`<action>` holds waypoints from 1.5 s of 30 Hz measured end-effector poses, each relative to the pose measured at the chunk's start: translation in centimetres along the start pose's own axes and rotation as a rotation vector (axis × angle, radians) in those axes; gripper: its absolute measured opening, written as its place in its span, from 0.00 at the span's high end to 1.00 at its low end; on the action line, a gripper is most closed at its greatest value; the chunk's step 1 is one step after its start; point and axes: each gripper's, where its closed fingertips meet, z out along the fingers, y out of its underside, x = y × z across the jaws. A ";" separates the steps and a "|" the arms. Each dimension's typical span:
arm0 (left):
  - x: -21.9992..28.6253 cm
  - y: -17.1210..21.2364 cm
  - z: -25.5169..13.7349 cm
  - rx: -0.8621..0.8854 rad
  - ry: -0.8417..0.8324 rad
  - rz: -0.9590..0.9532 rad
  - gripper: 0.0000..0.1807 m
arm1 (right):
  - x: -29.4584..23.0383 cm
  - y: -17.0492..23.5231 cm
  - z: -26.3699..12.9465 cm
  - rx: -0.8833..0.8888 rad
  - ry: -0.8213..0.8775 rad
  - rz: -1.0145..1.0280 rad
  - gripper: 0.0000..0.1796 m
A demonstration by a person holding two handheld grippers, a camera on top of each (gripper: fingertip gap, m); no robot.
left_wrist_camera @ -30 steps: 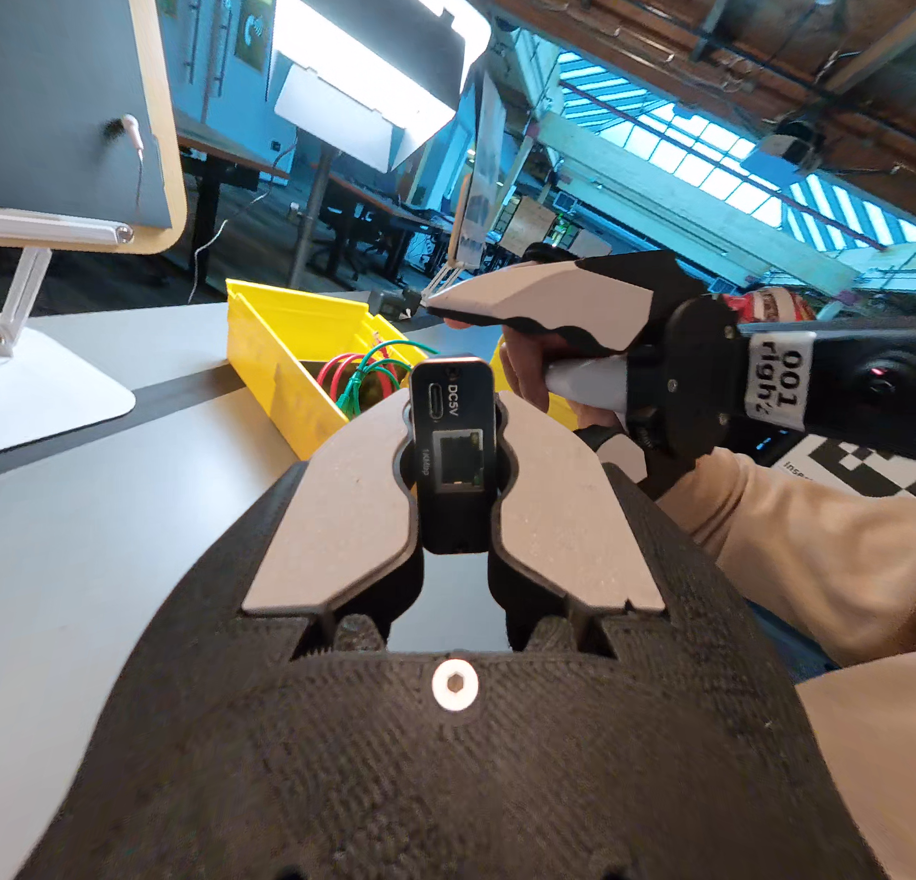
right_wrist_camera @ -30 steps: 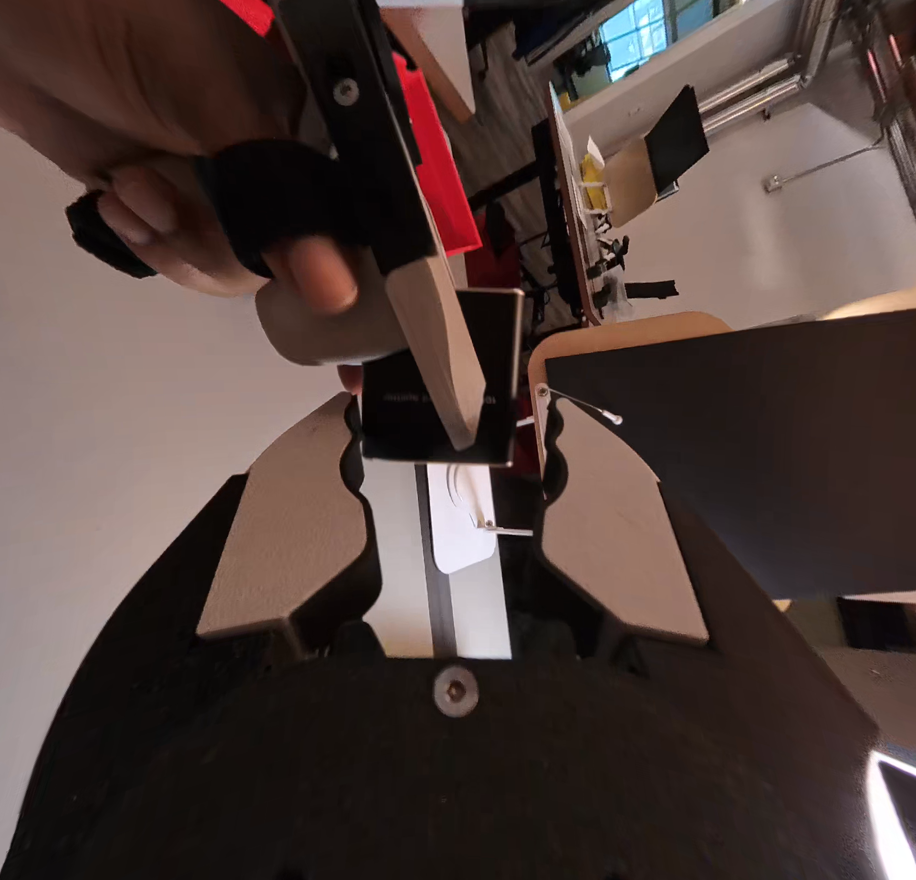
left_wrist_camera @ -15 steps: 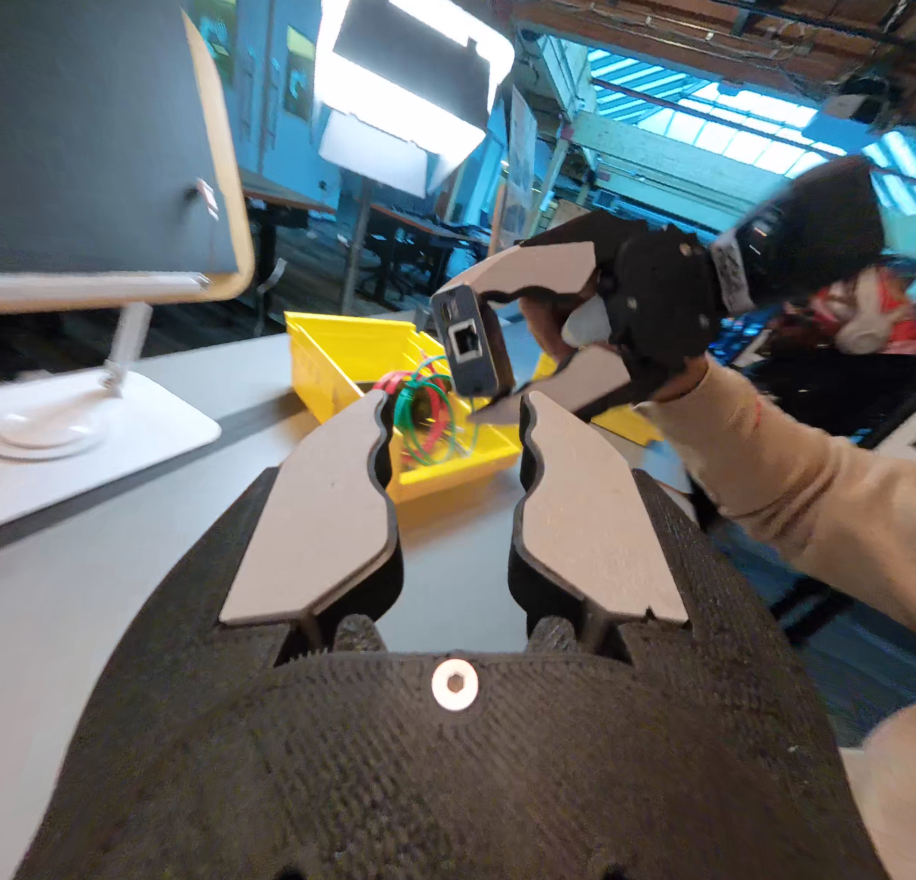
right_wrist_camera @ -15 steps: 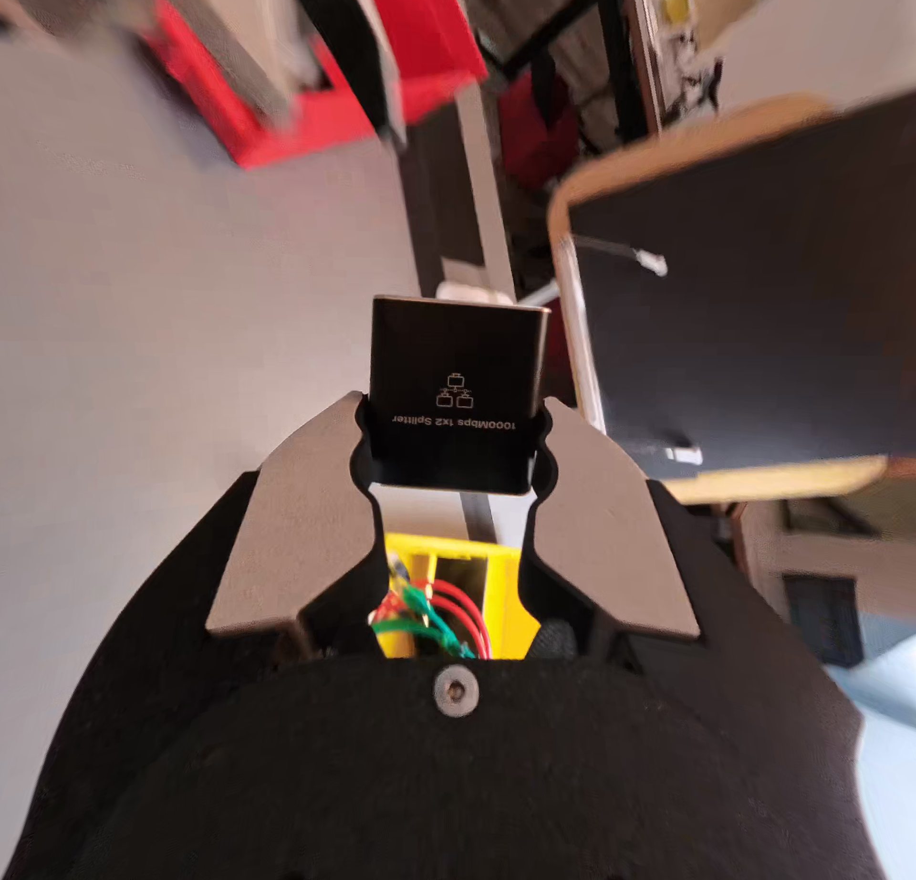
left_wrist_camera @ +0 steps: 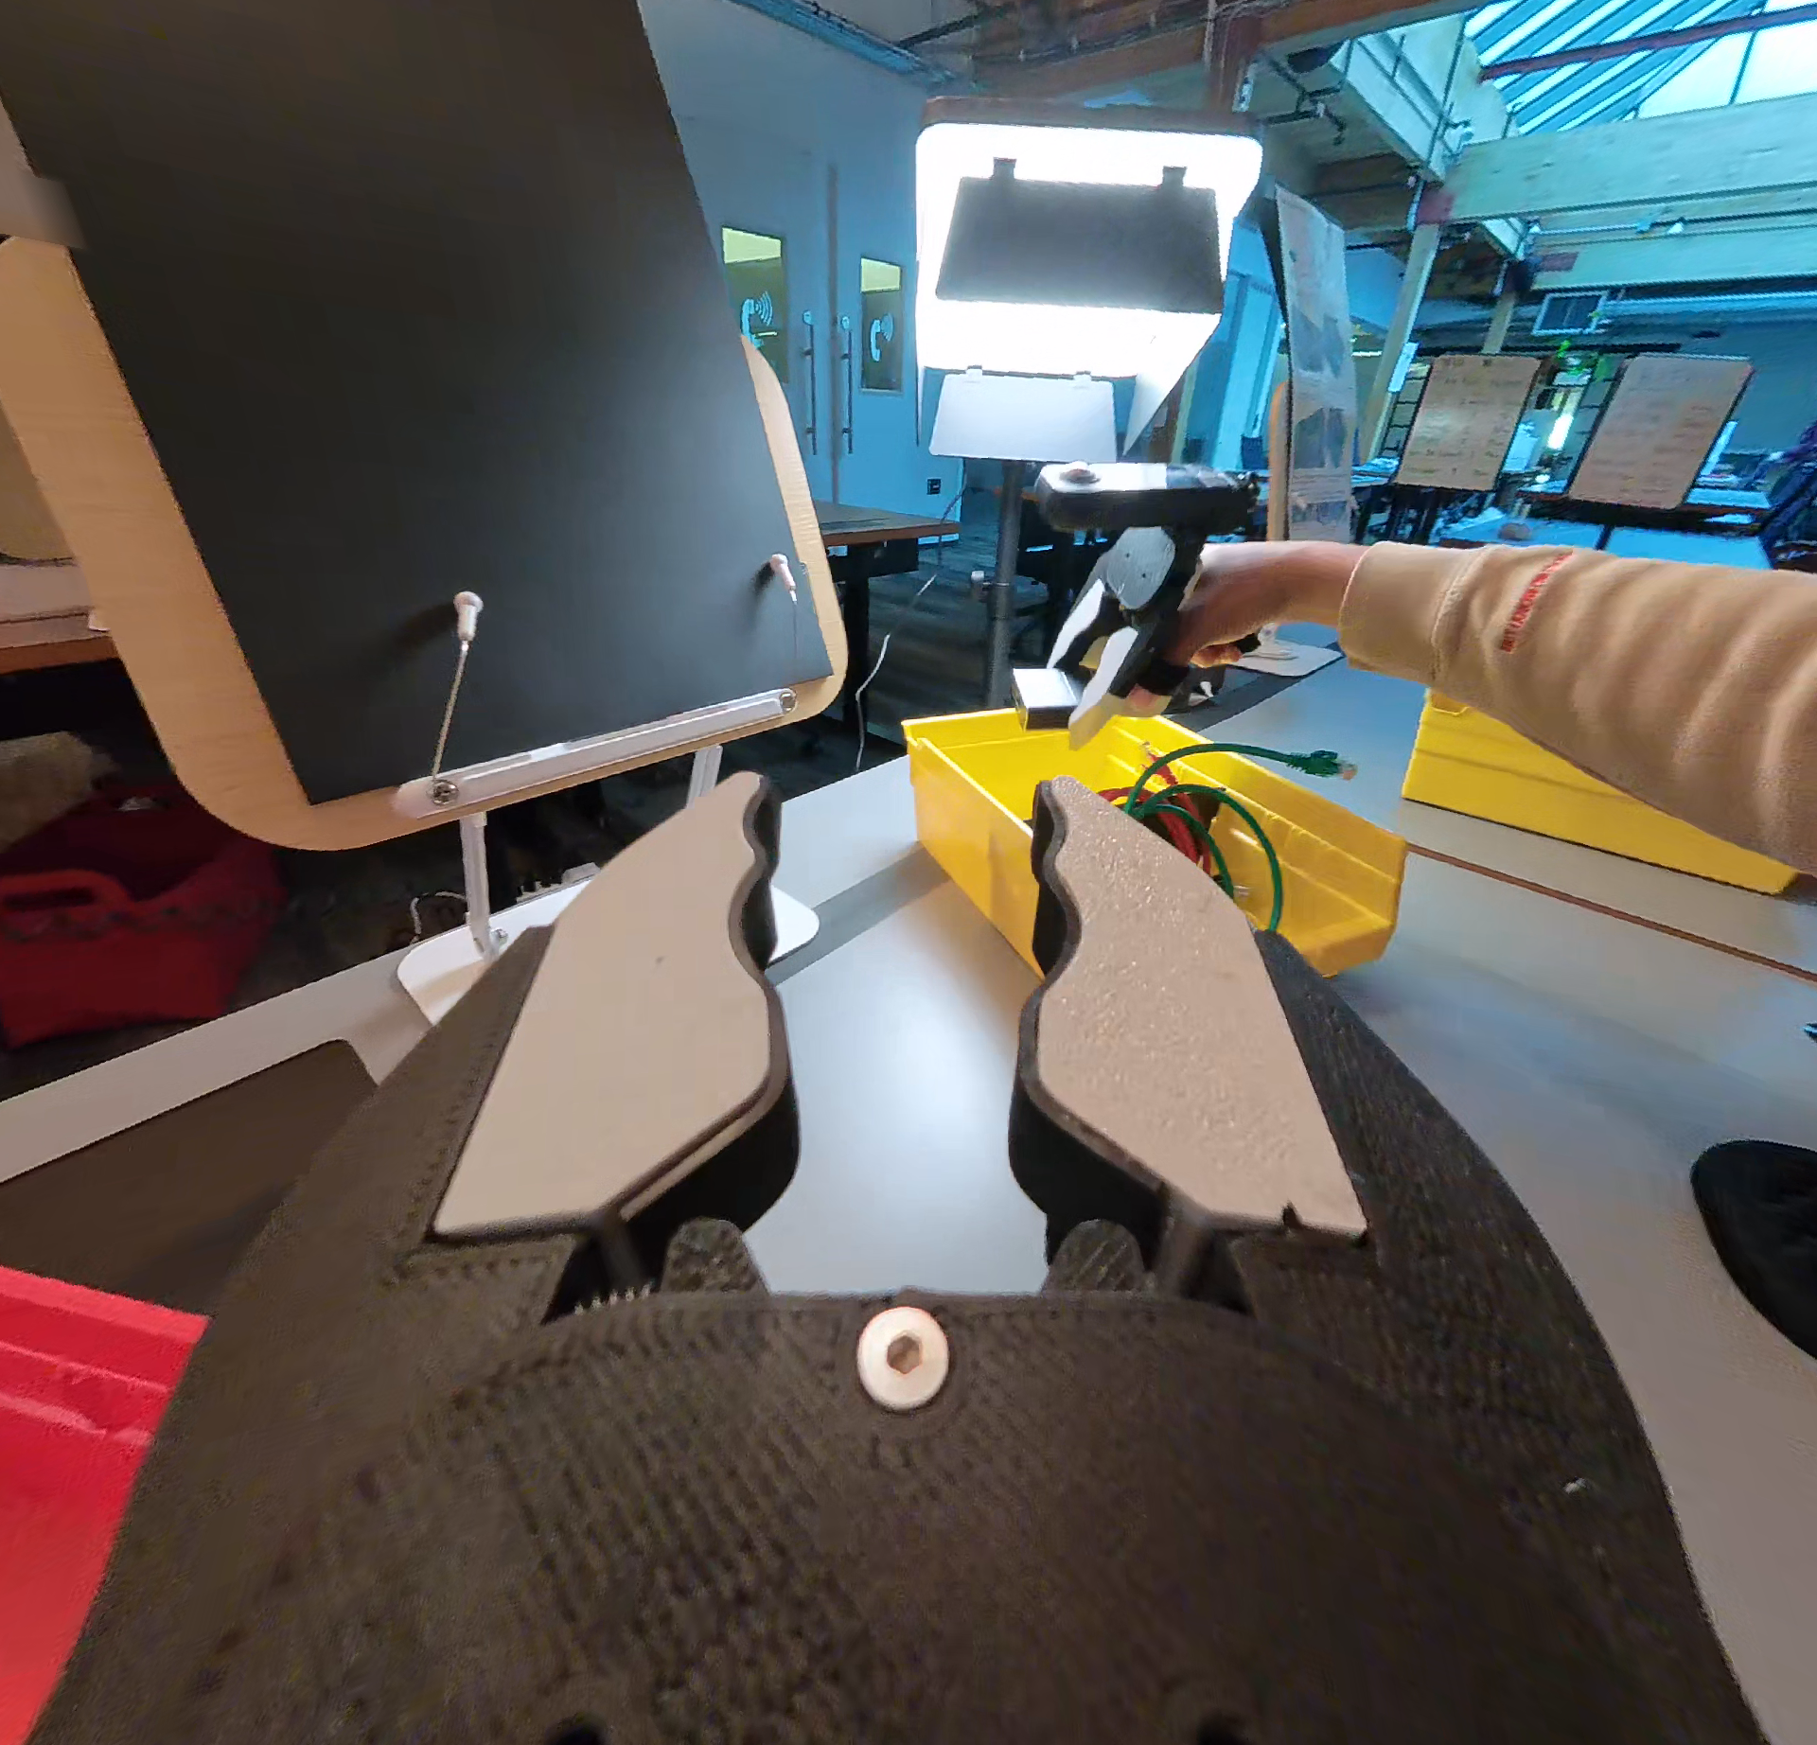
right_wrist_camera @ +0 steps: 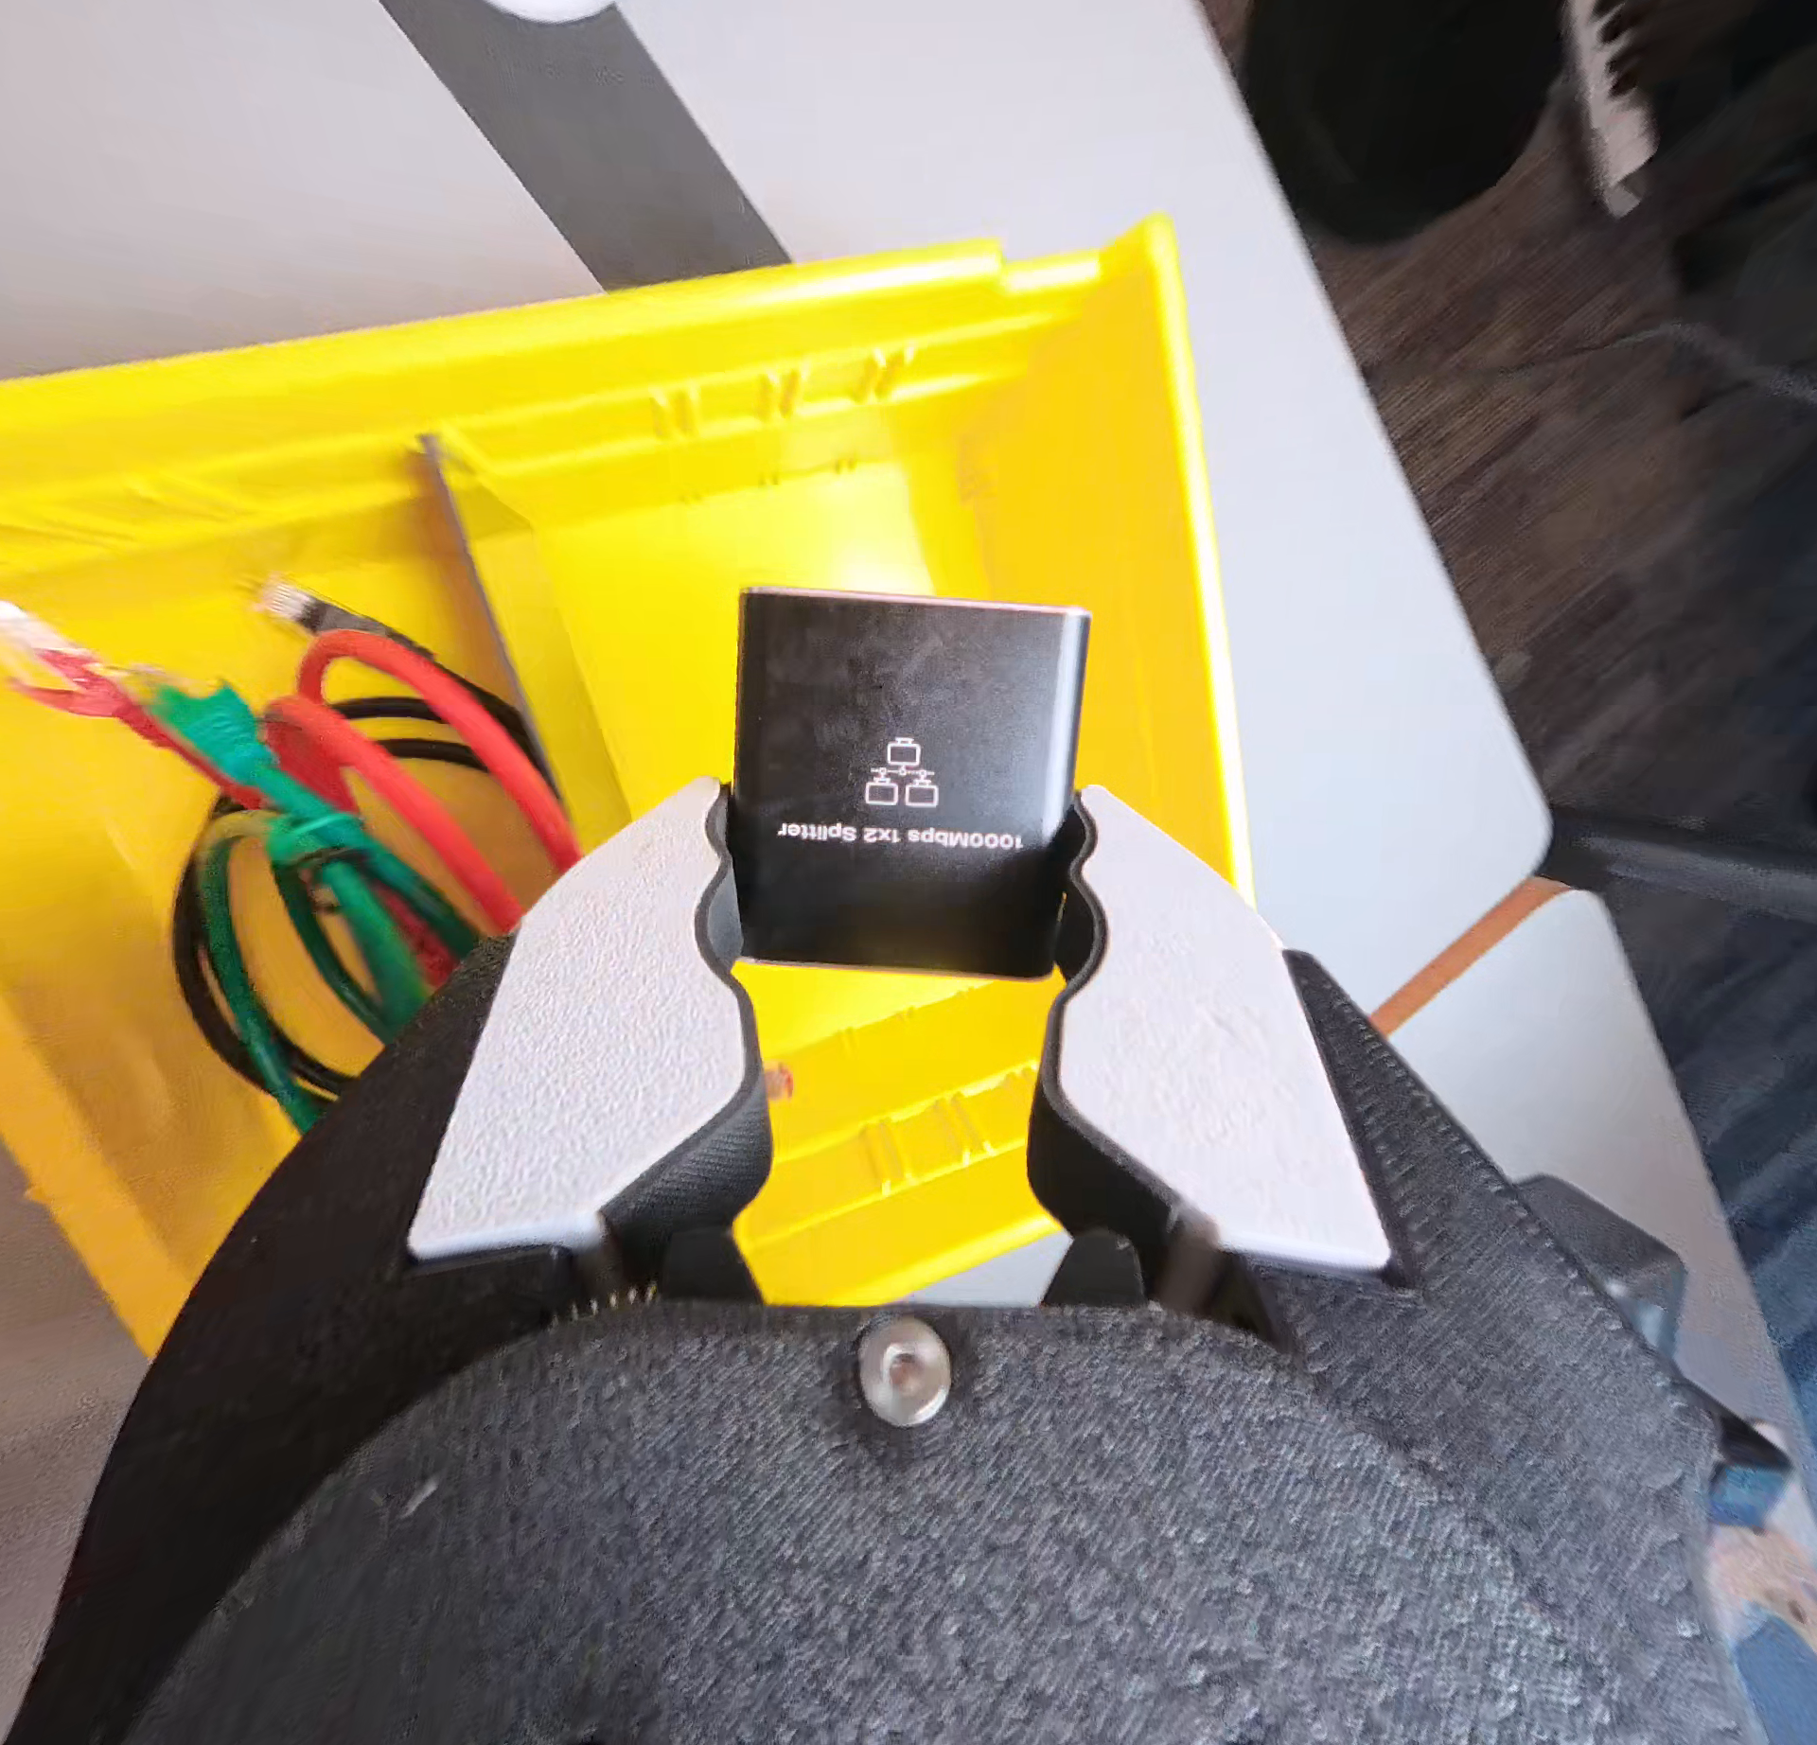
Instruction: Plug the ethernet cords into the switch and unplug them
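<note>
My right gripper [right_wrist_camera: 900, 872] is shut on the small black switch [right_wrist_camera: 909, 764], its pads pressing both sides, and holds it over the empty end of the yellow bin [right_wrist_camera: 1101, 439]. Red and green ethernet cords [right_wrist_camera: 324, 813] lie coiled in the bin's other part. In the left wrist view the right gripper [left_wrist_camera: 1082, 705] holds the switch [left_wrist_camera: 1044, 700] above the bin's far end [left_wrist_camera: 983, 793]; the cords [left_wrist_camera: 1209, 813] lie inside, one green plug [left_wrist_camera: 1318, 764] sticking out. My left gripper [left_wrist_camera: 900, 862] is open and empty above the grey table [left_wrist_camera: 885, 1059].
A black board on a white stand [left_wrist_camera: 413, 400] stands at the left. A second yellow bin [left_wrist_camera: 1534, 813] sits at the right. A red bin [left_wrist_camera: 59, 1462] is at the lower left. A person's sleeve [left_wrist_camera: 1573, 656] reaches in from the right. The gap from one gripper's tips to the other's is roughly 45 centimetres.
The switch passed from my left gripper to my right. My left gripper opened and drew back. My right gripper shut on the switch and carried it over the yellow bin.
</note>
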 end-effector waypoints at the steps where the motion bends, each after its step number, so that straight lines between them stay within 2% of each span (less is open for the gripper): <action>1: -0.2 0.0 0.0 0.001 -0.007 0.003 0.72 | 0.1 0.4 1.2 -0.033 -0.022 0.007 0.65; 10: -2.1 -0.6 -0.6 0.020 -0.041 -0.004 0.73 | -1.4 1.6 8.6 -0.240 -0.218 -0.020 0.65; 14: -2.8 -0.6 -0.8 0.024 -0.051 -0.014 0.73 | -1.4 1.8 10.5 -0.258 -0.211 -0.044 0.65; 17: -3.2 -0.5 -0.7 0.023 -0.054 -0.024 0.73 | -0.7 2.5 10.4 -0.299 -0.169 -0.054 0.65; 19: -3.3 -0.4 -0.7 0.022 -0.055 -0.025 0.73 | 0.0 2.4 9.2 -0.300 -0.127 -0.059 0.64; 23: -3.4 -0.5 -0.8 0.025 -0.056 -0.024 0.73 | 1.5 1.0 4.9 -0.193 -0.019 -0.039 0.64; 26: -3.2 -0.9 -1.0 0.029 -0.055 -0.018 0.73 | 1.4 -2.0 0.2 0.028 0.088 -0.033 0.64; 31: -3.2 -2.2 -2.0 0.046 -0.084 0.015 0.73 | -4.8 -6.8 -9.5 0.529 0.188 0.027 0.65; 33: -3.5 -2.7 -2.7 0.049 -0.110 0.031 0.73 | -8.6 -6.7 -12.1 0.671 0.198 0.052 0.65; 35: -4.1 -3.0 -3.5 0.030 -0.142 0.055 0.73 | -12.5 -5.4 -13.0 0.731 0.215 0.048 0.66; 37: -4.8 -2.7 -4.5 -0.026 -0.170 0.086 0.73 | -16.3 -2.9 -11.5 0.666 0.191 0.020 0.65; 40: -6.0 -0.2 -6.2 -0.207 -0.180 0.116 0.72 | -20.7 2.3 -6.5 0.419 0.130 -0.084 0.64; 42: -6.8 3.1 -7.8 -0.383 -0.171 0.128 0.71 | -21.4 5.4 -3.5 0.273 0.133 -0.126 0.63; 45: -8.3 9.4 -10.9 -0.692 -0.157 0.147 0.68 | -21.1 7.5 -1.1 0.166 0.128 -0.128 0.63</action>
